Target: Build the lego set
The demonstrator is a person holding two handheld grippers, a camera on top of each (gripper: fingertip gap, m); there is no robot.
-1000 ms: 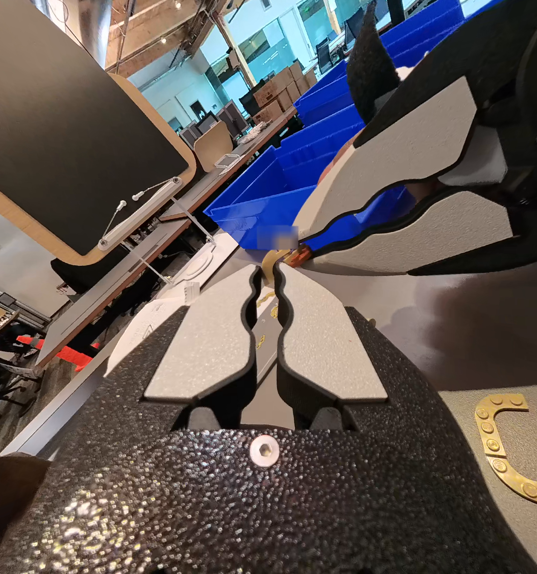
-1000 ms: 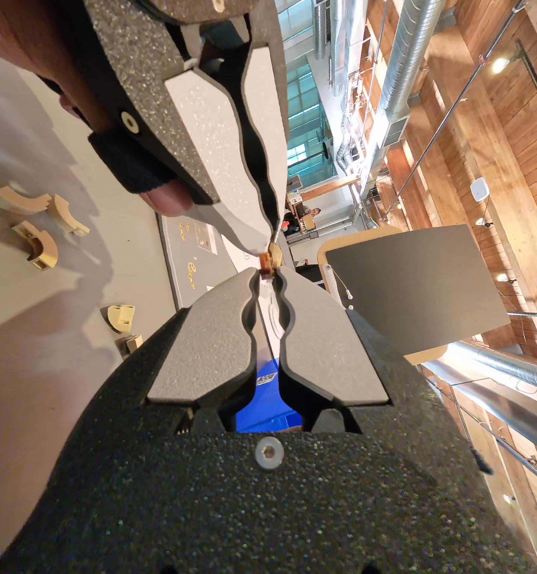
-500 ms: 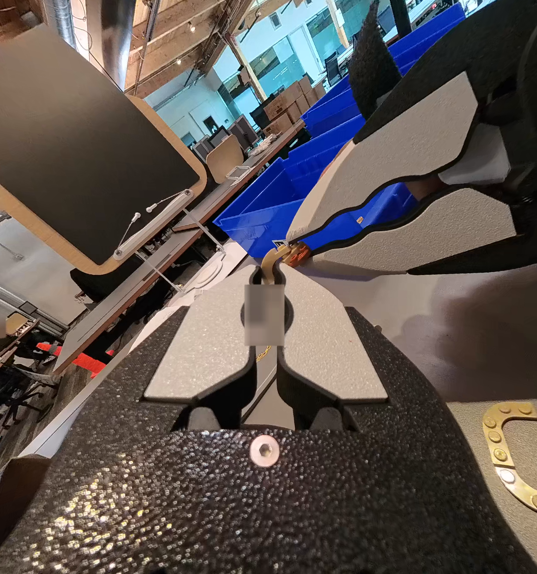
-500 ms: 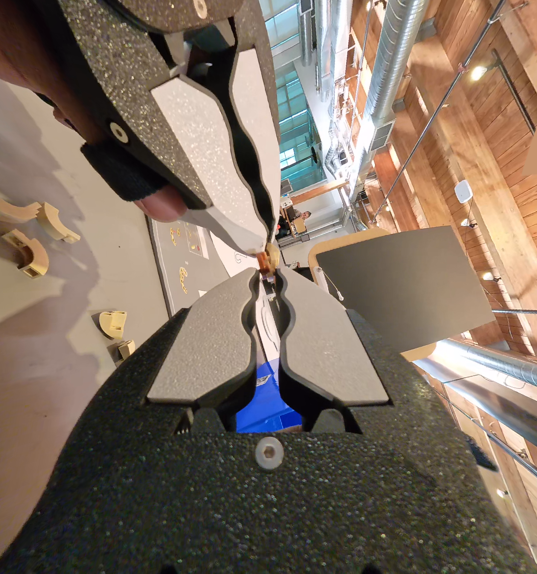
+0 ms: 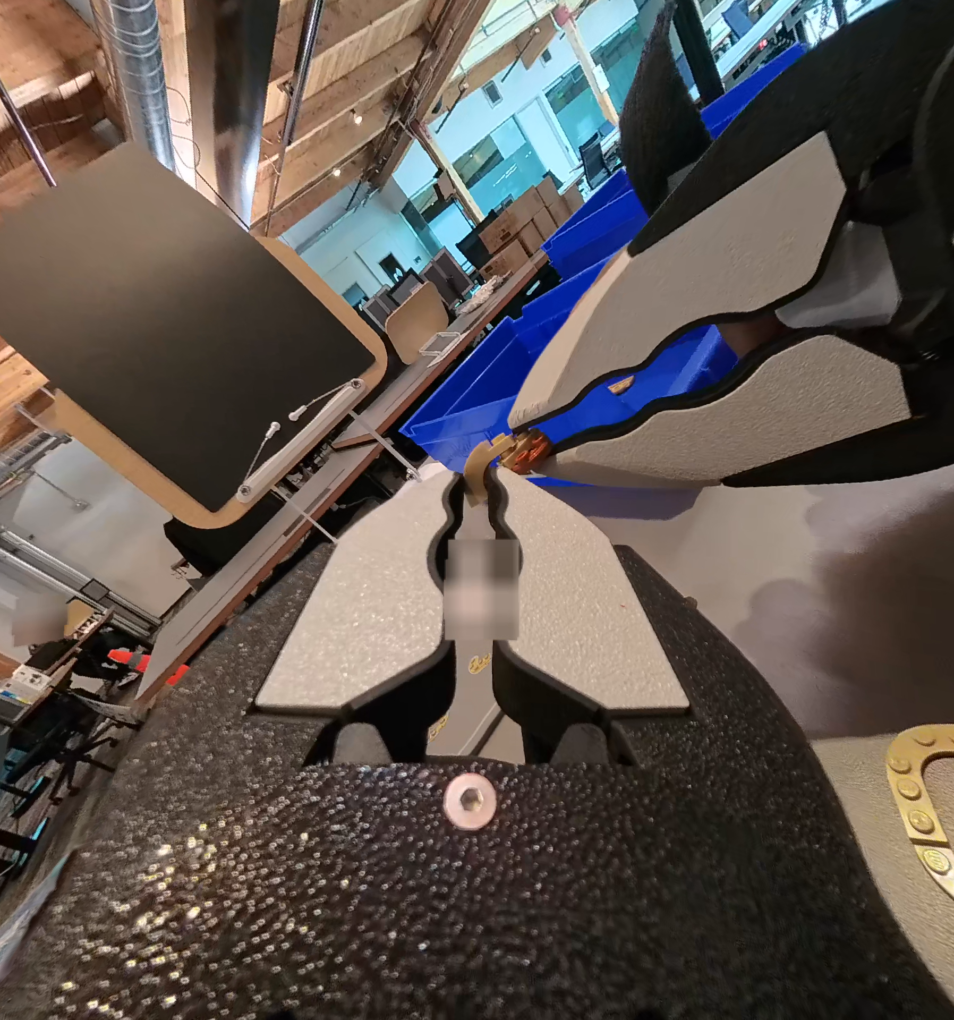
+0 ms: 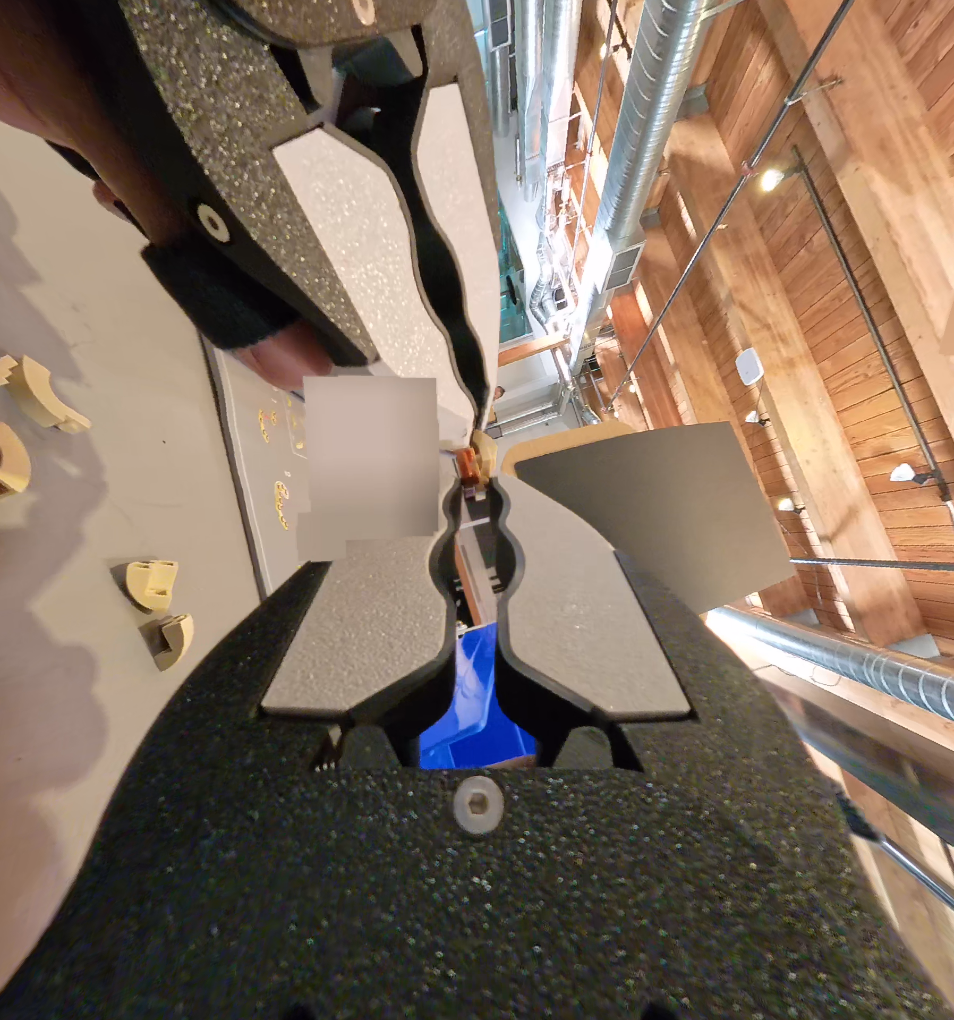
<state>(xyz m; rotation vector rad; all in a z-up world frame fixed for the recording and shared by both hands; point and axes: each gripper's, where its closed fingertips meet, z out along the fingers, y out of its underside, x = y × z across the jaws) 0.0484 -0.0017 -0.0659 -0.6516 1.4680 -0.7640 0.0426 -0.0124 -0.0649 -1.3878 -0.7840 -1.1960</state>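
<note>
My left gripper (image 5: 477, 481) is shut on a small tan curved brick (image 5: 476, 469) held by its lower end. My right gripper (image 5: 521, 441) comes in from the upper right and is shut on a small orange-brown round piece (image 5: 533, 451) that meets the tan brick's top end. In the right wrist view, my right gripper (image 6: 477, 487) pinches the orange-brown piece (image 6: 467, 462), and the left gripper (image 6: 483, 428) comes down from above with the tan brick (image 6: 487, 447) against it. Both pieces are held in the air above the grey table (image 6: 132, 441).
Several tan curved bricks (image 6: 152, 585) lie on the table at the left. A grey sheet with small pictures (image 6: 254, 469) lies beyond them. A gold curved plate (image 5: 922, 811) lies at the lower right. Blue bins (image 5: 464, 403) stand behind. A black board with a wooden rim (image 5: 160, 331) stands at the left. My left and right fingertips are right by each other.
Both grippers have tilted and risen together, so more of the ceiling shows. The tan brick and the orange-brown piece have stayed in their grasps, pressed end to end.
</note>
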